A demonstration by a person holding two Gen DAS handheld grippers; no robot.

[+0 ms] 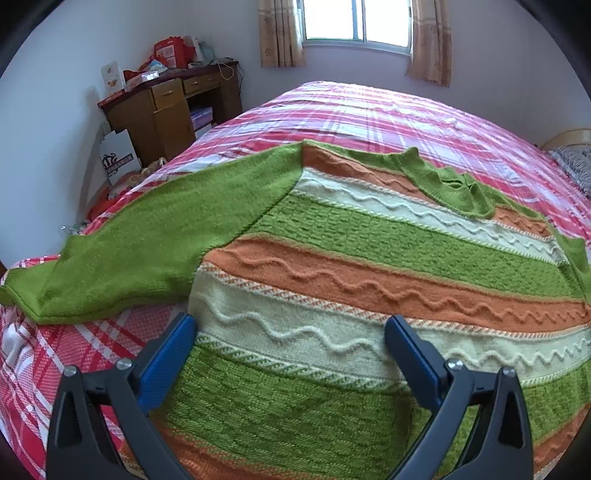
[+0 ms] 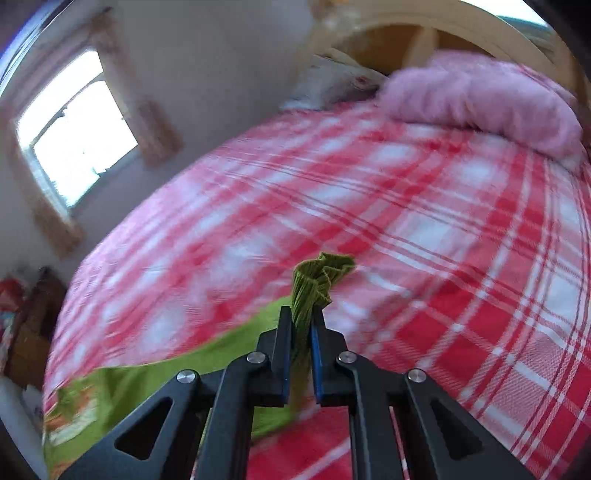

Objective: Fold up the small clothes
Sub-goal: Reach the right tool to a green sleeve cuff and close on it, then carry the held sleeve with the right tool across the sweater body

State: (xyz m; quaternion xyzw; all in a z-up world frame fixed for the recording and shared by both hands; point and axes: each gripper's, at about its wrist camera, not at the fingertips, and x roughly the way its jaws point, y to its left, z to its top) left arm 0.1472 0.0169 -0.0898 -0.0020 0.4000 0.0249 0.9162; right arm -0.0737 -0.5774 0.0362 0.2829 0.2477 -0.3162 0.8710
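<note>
Striped sweater (image 1: 369,258) lay flat across the plaid bedspread (image 1: 369,110), one sleeve (image 1: 129,251) spread out left for folding. Left gripper (image 1: 290,332) hovered wide open over the sweater's lower body, gripping nothing. Right gripper (image 2: 302,321) was clamped on the bunched green cuff (image 2: 317,280), likely to fold that sleeve over the sweater.

Open run of red-and-white plaid bedspread (image 1: 369,110) beyond the green, orange and cream striped knitted sweater (image 1: 369,251), clear to the far wall. Left edge hemmed by brown wooden desk (image 1: 166,110) piled with red boxes (image 1: 170,51). Head end blocked by fluffy pink blanket roll (image 2: 480,96) against pale wooden headboard (image 2: 443,26). Unobstructed plaid surface between.
</note>
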